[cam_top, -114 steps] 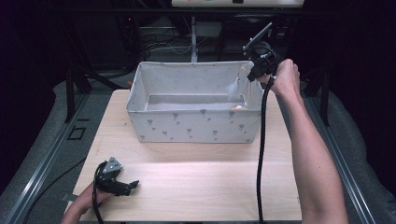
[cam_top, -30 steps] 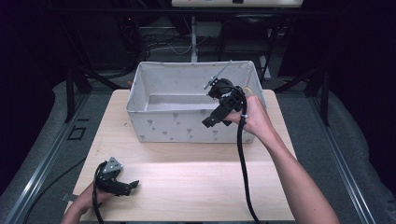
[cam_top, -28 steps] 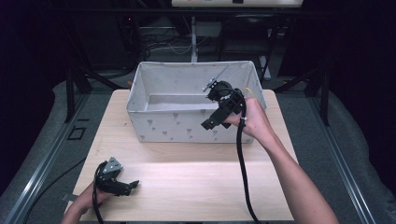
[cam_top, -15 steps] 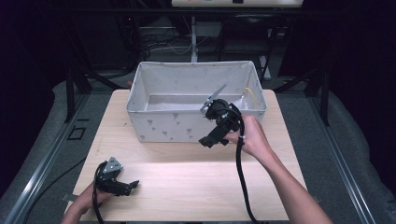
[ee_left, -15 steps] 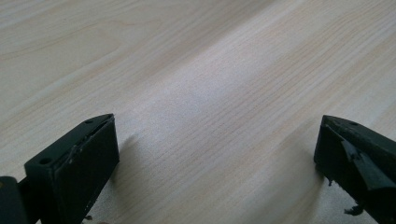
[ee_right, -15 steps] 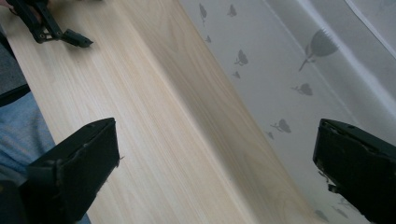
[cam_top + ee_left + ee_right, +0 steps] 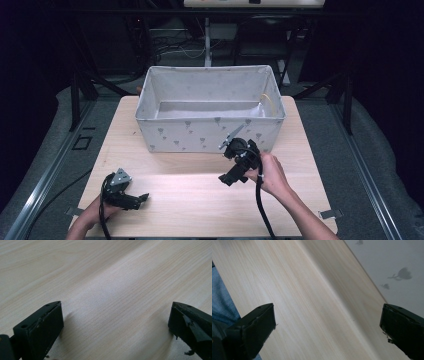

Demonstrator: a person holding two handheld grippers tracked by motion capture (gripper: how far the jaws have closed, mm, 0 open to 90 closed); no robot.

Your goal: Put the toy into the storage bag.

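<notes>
A white fabric bin [image 7: 210, 135] with small grey prints stands at the back middle of the wooden table [image 7: 200, 200]. Inside its right end lies a thin yellowish loop [image 7: 266, 102]. My right gripper [image 7: 231, 178] hovers over the table just in front of the bin's right part, open with nothing between its jaws; the right gripper view has the bin's wall [image 7: 392, 267] at upper right. My left gripper [image 7: 141, 198] rests low at the table's front left, open and empty, its fingers [image 7: 40, 327] close to the wood.
Dark frame legs and cables [image 7: 165, 45] stand behind the table. Grey floor [image 7: 370, 165] lies on both sides. Bare wood stretches between the two grippers.
My right gripper has come from the bin's far right corner, over the bin, down toward me to the table in front of it. The left gripper has stayed put.
</notes>
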